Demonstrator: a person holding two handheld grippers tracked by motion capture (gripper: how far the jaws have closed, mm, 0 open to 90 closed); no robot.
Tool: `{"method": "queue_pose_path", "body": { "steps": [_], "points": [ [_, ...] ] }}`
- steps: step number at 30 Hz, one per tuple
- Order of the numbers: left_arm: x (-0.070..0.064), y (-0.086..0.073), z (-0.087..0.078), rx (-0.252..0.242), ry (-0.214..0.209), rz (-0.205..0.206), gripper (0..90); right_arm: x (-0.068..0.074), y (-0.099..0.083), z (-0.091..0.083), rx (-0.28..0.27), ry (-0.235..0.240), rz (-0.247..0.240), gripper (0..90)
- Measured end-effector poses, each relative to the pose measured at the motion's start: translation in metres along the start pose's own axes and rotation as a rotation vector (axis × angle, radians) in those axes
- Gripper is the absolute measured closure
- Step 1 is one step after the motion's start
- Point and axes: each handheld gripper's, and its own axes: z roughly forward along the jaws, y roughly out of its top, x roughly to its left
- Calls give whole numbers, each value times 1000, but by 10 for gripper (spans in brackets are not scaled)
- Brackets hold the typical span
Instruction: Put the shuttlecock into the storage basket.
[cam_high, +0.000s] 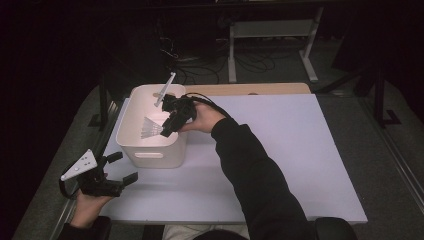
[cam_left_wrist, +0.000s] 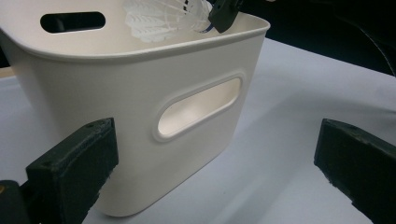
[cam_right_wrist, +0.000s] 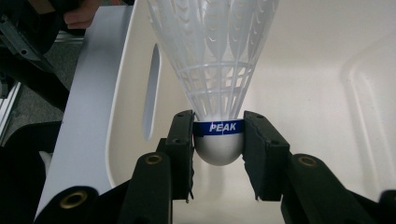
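Right claw (cam_right_wrist: 218, 140) clamps shuttlecock (cam_right_wrist: 215, 70) over bin (cam_right_wrist: 327, 70).

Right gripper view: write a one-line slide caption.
Right gripper clamps a white shuttlecock by its cork above the white bin.

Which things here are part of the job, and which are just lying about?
In the job:
shuttlecock, gripped at its base by the right tongs
white bin, below the shuttlecock

Lying about:
left tongs, open, idle beside the bin
cables on the floor
metal stand beyond the table
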Motion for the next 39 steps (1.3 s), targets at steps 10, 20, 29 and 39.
{"method": "queue_pose_path", "body": {
  "steps": [10, 20, 29, 39],
  "points": [
    [0, 0, 0, 0, 0, 0, 0, 0, 0, 3, 26, -8, -2, 638],
    [0, 0, 0, 1, 0, 0, 0, -3, -1, 5, 28, -8, 19, 562],
    [0, 0, 0, 1, -1, -1, 0, -4, -2, 0, 11, -27, 46, 417],
    [0, 0, 0, 3, -2, -1, 0, -3, -3, -9, -3, -63, 72, 294]
  ]
}}
